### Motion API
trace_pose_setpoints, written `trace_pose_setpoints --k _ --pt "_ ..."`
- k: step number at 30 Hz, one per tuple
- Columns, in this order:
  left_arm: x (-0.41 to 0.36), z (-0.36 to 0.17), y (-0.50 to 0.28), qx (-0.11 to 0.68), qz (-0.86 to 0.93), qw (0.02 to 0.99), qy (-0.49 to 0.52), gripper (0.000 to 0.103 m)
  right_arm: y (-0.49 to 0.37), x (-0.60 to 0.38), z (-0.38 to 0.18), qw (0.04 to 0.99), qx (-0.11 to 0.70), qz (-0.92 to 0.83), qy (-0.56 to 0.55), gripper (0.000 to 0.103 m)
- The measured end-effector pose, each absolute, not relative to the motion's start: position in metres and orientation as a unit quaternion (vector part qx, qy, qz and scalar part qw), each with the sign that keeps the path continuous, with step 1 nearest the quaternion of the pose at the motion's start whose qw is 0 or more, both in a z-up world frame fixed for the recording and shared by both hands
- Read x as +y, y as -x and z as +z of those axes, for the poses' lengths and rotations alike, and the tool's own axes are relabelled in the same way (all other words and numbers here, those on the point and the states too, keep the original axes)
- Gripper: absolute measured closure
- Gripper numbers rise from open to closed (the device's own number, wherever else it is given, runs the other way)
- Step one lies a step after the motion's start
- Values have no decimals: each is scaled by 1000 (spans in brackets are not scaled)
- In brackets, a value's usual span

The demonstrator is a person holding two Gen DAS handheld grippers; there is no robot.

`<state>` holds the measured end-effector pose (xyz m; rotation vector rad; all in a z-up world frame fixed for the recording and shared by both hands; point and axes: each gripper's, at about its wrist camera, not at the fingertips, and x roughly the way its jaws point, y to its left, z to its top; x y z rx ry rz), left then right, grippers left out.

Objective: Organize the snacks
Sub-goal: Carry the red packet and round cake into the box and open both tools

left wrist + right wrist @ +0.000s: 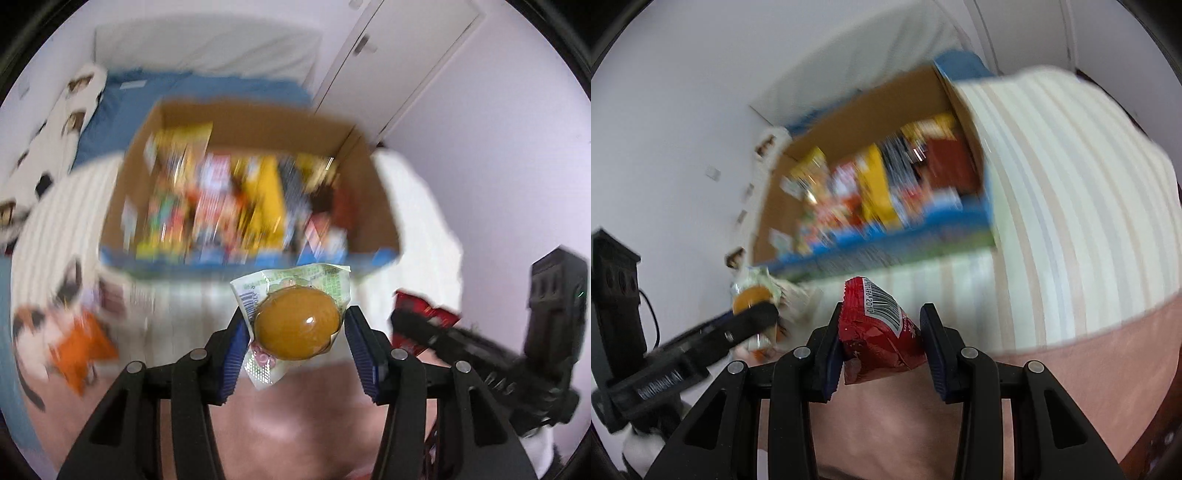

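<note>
My left gripper (295, 325) is shut on a clear packet with a round orange-brown snack (297, 323), held above the bed in front of the cardboard box (122, 206). My right gripper (881, 332) is shut on a red foil snack packet (877, 332) with a barcode. The box (775, 199) stands on the striped blanket and holds several upright snack packets (236, 199). The right gripper with its red packet (424, 325) shows at the right of the left wrist view. The left gripper with the orange snack (753, 299) shows at the left of the right wrist view. Both views are blurred.
A striped cream blanket (1052, 206) covers the bed. An orange packet (79, 347) and other loose snacks (110, 295) lie on it left of the box. Blue bedding (122, 110), a pillow and white closet doors (406, 55) are behind.
</note>
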<state>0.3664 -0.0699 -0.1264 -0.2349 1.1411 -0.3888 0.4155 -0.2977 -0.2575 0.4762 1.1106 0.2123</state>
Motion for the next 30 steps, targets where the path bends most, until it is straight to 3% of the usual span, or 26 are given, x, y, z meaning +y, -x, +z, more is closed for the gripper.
trace_pose_setpoints --k 7,13,21,22,23,24,25,27,28,30 --pt "-56 -92 -466 519 -181 830 98 53 -503 -294 -211 843 487 112 -199 62" --pt "-59 -145 -556 583 -158 791 102 53 -603 -272 -228 844 508 92 -146 62" --pt "-63 -207 -628 644 -125 750 83 53 -701 -261 -292 799 579 88 -134 58" --pt "-62 -213 -634 650 -121 744 90 52 -711 -260 -302 792 591 84 -126 41" --pt "-60 -218 -639 656 -116 740 96 49 -716 -260 -307 789 597 80 -120 14" --pt "-59 -219 -641 658 -113 738 96 47 -720 -261 -311 786 602 75 -118 5" --pt "-59 -220 -642 656 -112 740 97 45 -722 -263 -313 786 602 74 -120 4" --pt "-58 -217 -645 651 -106 746 88 31 -723 -267 -312 786 602 70 -126 4" --pt "-58 -217 -643 650 -102 749 81 16 -722 -268 -311 785 602 68 -127 4" --pt "-59 -217 -643 646 -100 753 77 13 -720 -270 -310 784 604 62 -128 4"
